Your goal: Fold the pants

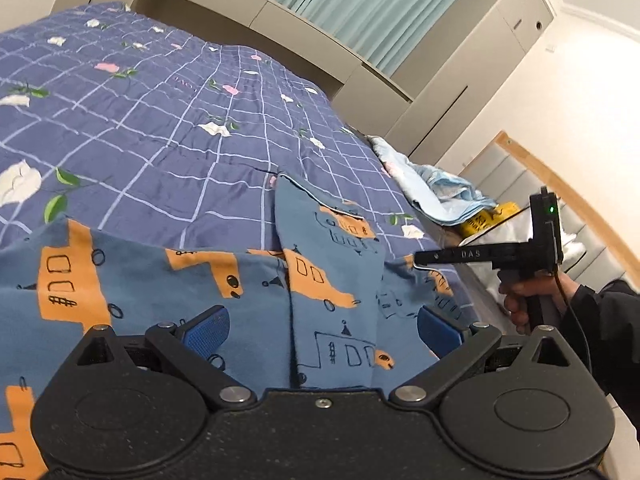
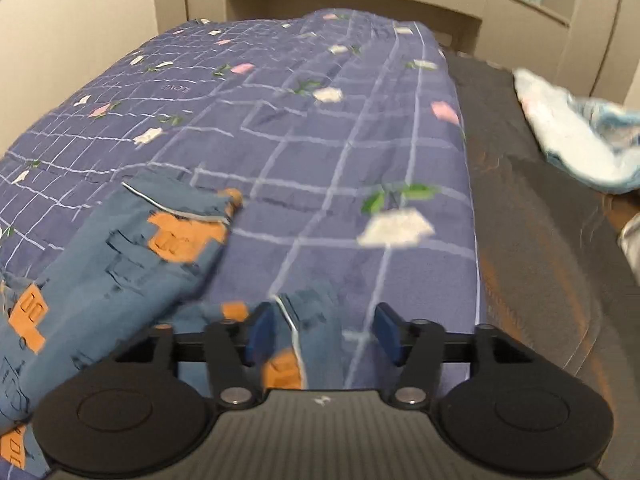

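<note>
Pants (image 1: 328,280) spread on quilt (image 1: 160,128) atop bed, one leg folded up. Left hand-held gripper (image 1: 324,328) released, pads wide above the fabric. Right hand-held gripper (image 2: 322,332) released too, straddling a hem; blue cloth (image 2: 580,136) lying well apart

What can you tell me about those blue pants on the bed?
The pants look like soft blue cotton, printed with orange blocks and dark line-drawn buildings, with pale piping at the hem. They lie loosely rumpled on the quilt, one leg stretched away, not yet neatly folded. Both grippers are open over the fabric: the left gripper straddles a leg, the right gripper a hem.
</note>
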Demonstrator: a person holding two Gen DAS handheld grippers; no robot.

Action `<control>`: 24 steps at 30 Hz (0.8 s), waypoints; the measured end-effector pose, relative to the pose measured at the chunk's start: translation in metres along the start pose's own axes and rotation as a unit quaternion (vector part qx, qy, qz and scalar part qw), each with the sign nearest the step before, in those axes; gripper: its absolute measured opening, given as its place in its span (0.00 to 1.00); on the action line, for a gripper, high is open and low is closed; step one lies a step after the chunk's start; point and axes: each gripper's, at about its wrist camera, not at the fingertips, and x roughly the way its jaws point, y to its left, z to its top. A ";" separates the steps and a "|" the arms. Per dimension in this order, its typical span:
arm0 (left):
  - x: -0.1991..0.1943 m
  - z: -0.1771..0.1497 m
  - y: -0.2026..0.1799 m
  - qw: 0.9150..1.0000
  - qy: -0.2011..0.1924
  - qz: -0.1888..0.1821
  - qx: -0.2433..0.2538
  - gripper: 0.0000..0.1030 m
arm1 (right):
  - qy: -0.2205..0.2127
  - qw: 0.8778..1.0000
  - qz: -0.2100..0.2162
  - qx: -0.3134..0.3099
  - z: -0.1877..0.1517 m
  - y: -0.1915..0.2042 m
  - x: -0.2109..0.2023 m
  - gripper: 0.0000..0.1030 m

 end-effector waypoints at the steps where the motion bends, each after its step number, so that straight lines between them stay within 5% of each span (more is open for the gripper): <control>1: 0.002 0.000 0.001 1.000 0.003 0.001 -0.006 0.95 | -0.002 1.000 0.006 -0.008 0.007 0.008 -0.001 0.67; 10: 0.005 -0.007 0.008 0.998 0.016 -0.019 -0.055 0.86 | 0.005 0.993 0.079 -0.089 0.073 0.126 0.031 0.72; 18: 0.012 -0.005 0.018 0.995 0.039 -0.017 -0.092 0.45 | 0.025 0.993 0.057 -0.098 0.099 0.185 0.068 0.64; 21: 0.017 -0.003 0.018 0.994 0.053 -0.007 -0.093 0.28 | 0.035 0.995 0.031 -0.084 0.100 0.187 0.081 0.52; 23: 0.019 0.000 0.016 0.994 0.057 -0.008 -0.089 0.05 | 0.037 0.996 0.010 -0.082 0.097 0.186 0.085 0.31; 24: 0.019 0.000 0.014 0.995 0.056 -0.006 -0.084 0.02 | 0.034 0.996 0.004 -0.081 0.095 0.185 0.085 0.16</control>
